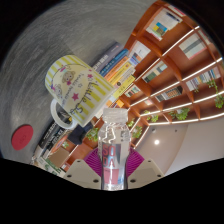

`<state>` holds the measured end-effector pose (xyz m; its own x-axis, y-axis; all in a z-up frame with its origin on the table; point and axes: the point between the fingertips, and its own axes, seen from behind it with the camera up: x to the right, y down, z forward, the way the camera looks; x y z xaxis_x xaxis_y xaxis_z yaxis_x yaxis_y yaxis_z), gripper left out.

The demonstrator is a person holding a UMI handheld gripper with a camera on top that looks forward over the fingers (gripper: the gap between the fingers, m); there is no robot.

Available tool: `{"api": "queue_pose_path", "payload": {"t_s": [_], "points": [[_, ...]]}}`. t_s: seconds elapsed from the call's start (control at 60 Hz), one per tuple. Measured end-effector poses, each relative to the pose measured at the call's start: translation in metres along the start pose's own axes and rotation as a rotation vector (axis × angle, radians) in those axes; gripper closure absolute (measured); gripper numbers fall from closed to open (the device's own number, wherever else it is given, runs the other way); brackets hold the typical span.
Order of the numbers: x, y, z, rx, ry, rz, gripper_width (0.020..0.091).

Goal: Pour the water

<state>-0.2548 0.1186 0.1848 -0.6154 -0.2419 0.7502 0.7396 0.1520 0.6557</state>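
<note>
A: Big mug (78, 88) up ahead, tilted, mouth turned away, above-left of the bottle.
B: Yep. Clear bottle (113, 150) clamped upright between the gripper (113, 178) fingers, cap just under the mug. Needs tipping left.

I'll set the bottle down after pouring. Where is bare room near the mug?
The gripper grips the bottle, its top close under the mug: crowded there. Lit shelves fill the far side. The only open patch is the dark stretch beside the red disc; whether it is tabletop I cannot tell.
</note>
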Motion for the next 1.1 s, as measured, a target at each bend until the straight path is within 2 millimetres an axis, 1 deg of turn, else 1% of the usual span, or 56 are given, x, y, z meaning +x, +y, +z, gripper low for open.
{"api": "queue_pose_path", "payload": {"t_s": [0.083,0.133,0.233,0.333,0.4,0.467,0.517,0.55,0.567,0.633,0.65,0.683,0.767,0.783,0.8,0.867,0.883,0.9,0.967,0.983,1.033,1.05,1.1], "points": [[0.000,-0.007,0.000,0.013,0.011,-0.061,0.0819],[-0.004,-0.009,-0.001,0.022,0.000,-0.075,0.0818],[-0.011,-0.007,-0.003,0.019,-0.014,-0.073,0.0817],[-0.013,0.000,-0.005,0.012,-0.020,-0.021,0.0819],[-0.014,0.011,-0.007,-0.004,-0.034,0.088,0.0818],[-0.017,0.028,-0.011,-0.025,-0.065,0.263,0.0819],[-0.023,0.043,-0.017,-0.062,-0.097,0.448,0.0818],[-0.031,0.054,-0.018,-0.070,-0.127,0.592,0.0818],[-0.032,0.058,-0.020,-0.075,-0.137,0.666,0.0802],[-0.043,0.065,-0.028,-0.095,-0.198,0.968,0.0801],[-0.046,0.062,-0.029,-0.100,-0.206,1.044,0.0800],[-0.053,0.067,-0.032,-0.072,-0.239,1.195,0.0800],[-0.059,0.060,-0.040,-0.009,-0.314,1.573,0.0800],[-0.056,0.048,-0.040,-0.012,-0.326,1.642,0.0801],[-0.063,0.053,-0.040,0.005,-0.344,1.710,0.0800],[-0.071,0.048,-0.044,0.039,-0.399,1.948,0.0800],[-0.071,0.043,-0.044,0.044,-0.407,2.003,0.0800],[-0.071,0.034,-0.043,0.050,-0.410,2.049,0.0799],[-0.081,0.041,-0.047,0.094,-0.415,2.179,0.0799],[-0.080,0.037,-0.046,0.098,-0.417,2.200,0.0799],[-0.089,0.035,-0.045,0.109,-0.419,2.229,0.0784],[-0.089,0.028,-0.044,0.100,-0.415,2.239,0.0784],[-0.100,0.026,-0.044,0.099,-0.424,2.236,0.0785]]}}
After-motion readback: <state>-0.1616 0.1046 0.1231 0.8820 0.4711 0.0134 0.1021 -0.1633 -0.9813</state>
